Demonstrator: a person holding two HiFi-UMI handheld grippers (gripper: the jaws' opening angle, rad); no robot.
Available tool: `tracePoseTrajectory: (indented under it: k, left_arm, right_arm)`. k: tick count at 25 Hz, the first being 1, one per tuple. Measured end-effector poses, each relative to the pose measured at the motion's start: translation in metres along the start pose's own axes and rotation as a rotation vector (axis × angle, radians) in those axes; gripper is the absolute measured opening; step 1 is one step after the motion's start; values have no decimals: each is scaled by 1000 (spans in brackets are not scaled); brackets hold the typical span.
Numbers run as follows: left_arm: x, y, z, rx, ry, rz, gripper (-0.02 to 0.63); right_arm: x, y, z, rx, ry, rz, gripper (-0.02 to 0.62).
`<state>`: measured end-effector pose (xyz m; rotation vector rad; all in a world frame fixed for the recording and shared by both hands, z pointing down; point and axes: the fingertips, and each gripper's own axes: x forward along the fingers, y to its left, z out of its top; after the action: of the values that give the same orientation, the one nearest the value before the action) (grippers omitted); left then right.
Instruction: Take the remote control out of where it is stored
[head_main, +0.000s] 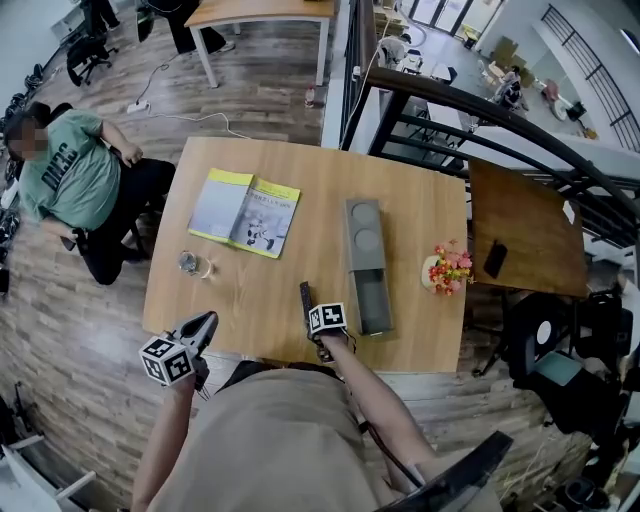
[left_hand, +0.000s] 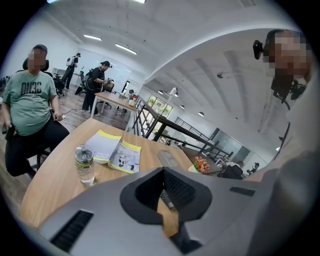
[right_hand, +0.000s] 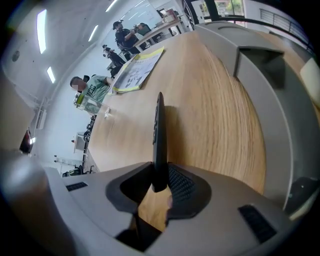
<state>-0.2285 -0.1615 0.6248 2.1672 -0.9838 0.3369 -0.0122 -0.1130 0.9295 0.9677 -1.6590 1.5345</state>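
So the remote (head_main: 305, 300) is already being held clear of its storage box (head_main: 365, 235). It's being pinched edge-on at its near end by the right gripper (head_main: 310, 322), whose jaws are nearly closed on it. Its long axis is being pointed straight away from the gripper, toward the far side of the table (head_main: 250, 300) and angled down over the bare wood. Whether the far tip is touching the wood can't be made out.

The pulled-out drawer (head_main: 373, 300) is being left just beside it, on the gripper's right, so any set-down is probably going to be done on the open side, away from the box.

The left gripper (head_main: 203, 325) is being kept well apart at the table's front left edge, with only a narrow gap between its jaws and nothing in it, so the right hand is clearly the nearer one.
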Motion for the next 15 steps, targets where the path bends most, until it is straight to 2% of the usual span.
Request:
tracePoseTrajectory:
  k: [7, 12, 15]
  left_arm:
    - [8, -17, -21, -31, 4, 28, 3]
    - [21, -31, -33, -58, -10, 12, 3]
    - [34, -40, -40, -61, -6, -25, 3]
  right_arm:
    - [-6, -13, 11, -62, -76, 68, 108]
    - [-38, -15, 18, -87, -189, 131, 270]
    - [-72, -14, 27, -86, -288, 161, 284]
